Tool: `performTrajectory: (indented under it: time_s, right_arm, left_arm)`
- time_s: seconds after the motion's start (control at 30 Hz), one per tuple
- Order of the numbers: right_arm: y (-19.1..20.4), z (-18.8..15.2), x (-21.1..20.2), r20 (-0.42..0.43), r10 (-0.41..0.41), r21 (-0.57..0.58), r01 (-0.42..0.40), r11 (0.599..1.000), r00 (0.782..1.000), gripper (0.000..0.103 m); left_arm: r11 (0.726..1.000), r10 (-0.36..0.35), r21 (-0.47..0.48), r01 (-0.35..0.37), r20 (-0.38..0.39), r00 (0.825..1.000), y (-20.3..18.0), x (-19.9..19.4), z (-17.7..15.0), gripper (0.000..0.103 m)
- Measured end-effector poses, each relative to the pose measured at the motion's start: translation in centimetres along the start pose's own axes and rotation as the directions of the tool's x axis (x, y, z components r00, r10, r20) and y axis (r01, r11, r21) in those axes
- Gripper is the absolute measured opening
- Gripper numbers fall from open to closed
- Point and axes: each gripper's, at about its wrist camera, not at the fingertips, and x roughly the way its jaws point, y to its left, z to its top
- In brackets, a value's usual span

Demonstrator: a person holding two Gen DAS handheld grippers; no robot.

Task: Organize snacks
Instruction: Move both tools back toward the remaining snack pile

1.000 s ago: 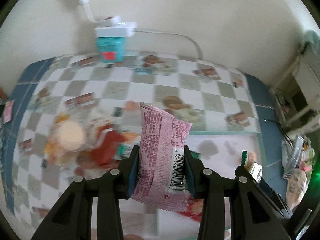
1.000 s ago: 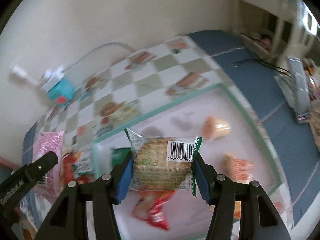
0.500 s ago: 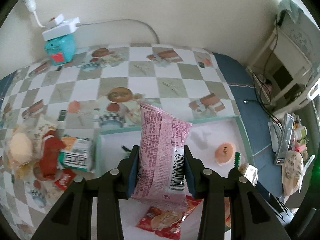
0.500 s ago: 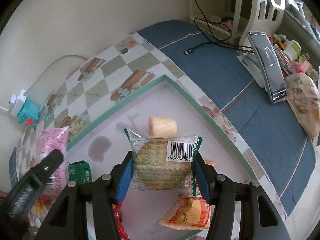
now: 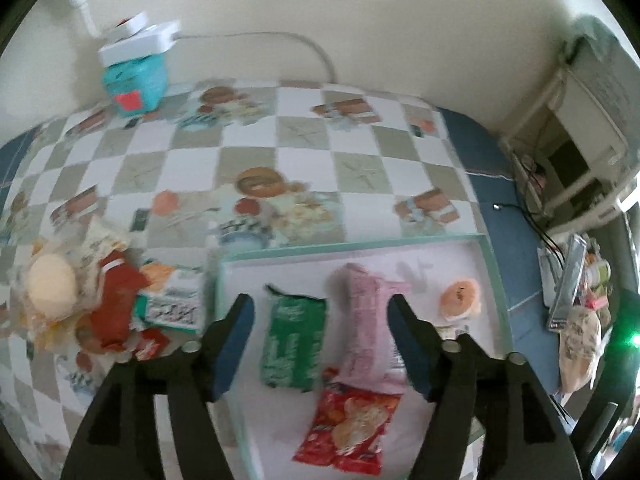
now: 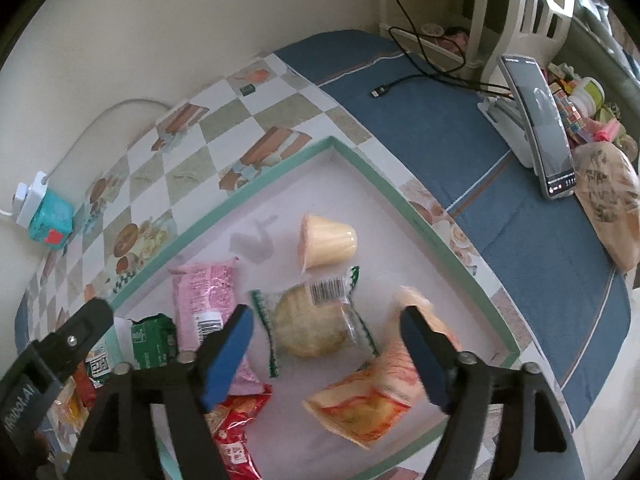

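A shallow green-rimmed tray [image 5: 352,245] [image 6: 372,178] holds the sorted snacks. My left gripper [image 5: 322,340] is open and empty above a pink packet [image 5: 366,332] [image 6: 204,300] and a green packet [image 5: 292,344] [image 6: 154,338] lying in the tray. My right gripper [image 6: 326,350] is open and empty above a clear-wrapped round biscuit [image 6: 312,324]. A jelly cup [image 6: 326,240] [image 5: 460,298], an orange packet [image 6: 380,388] and a red packet [image 5: 352,424] [image 6: 236,428] also lie in the tray.
A pile of loose snacks [image 5: 92,300] lies on the checkered cloth left of the tray. A teal box with a white power strip [image 5: 136,68] stands at the wall. A phone on a stand [image 6: 540,120], a cable [image 6: 420,76] and a bag [image 6: 612,204] lie on the blue cloth to the right.
Both grippers have opened. The pink packet dropped from the left one and the round biscuit from the right one; both now lie in the tray.
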Motion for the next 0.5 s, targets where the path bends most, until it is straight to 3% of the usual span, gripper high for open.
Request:
performTrajectory:
  time_s: [0.03,0.1,0.13,0.23,0.5]
  right_arm:
    - [0.2,0.0,-0.1,0.004,0.002,-0.006,-0.002,1.0,1.0,0.088]
    - [1.0,-0.2,-0.6,0.02,0.004,-0.032,-0.003,0.999,1.0,0.101]
    - [1.3,-0.2,-0.8,0.026,0.008,-0.043,-0.007,0.999,1.0,0.103]
    - [2.9,-0.6,-1.6,0.045,0.021,-0.091,-0.017,0.996,0.999,0.103]
    - [7.9,-2.5,-4.1,0.084,0.068,-0.224,-0.048,0.973,0.994,0.103]
  left_arm:
    - [0.999,0.018,-0.028,-0.018,-0.005,1.0,1.0,-0.3,0.0,0.082]
    - [0.997,0.047,-0.065,-0.047,-0.001,0.999,2.6,-1.0,-0.1,0.084]
    - [0.995,0.062,-0.081,-0.062,0.004,0.998,3.4,-1.4,-0.2,0.085]
    - [0.987,0.105,-0.123,-0.1,0.03,0.994,5.7,-2.7,-0.6,0.09]
    - [0.965,0.163,-0.22,-0.141,0.088,0.983,12.2,-6.6,-1.9,0.091]
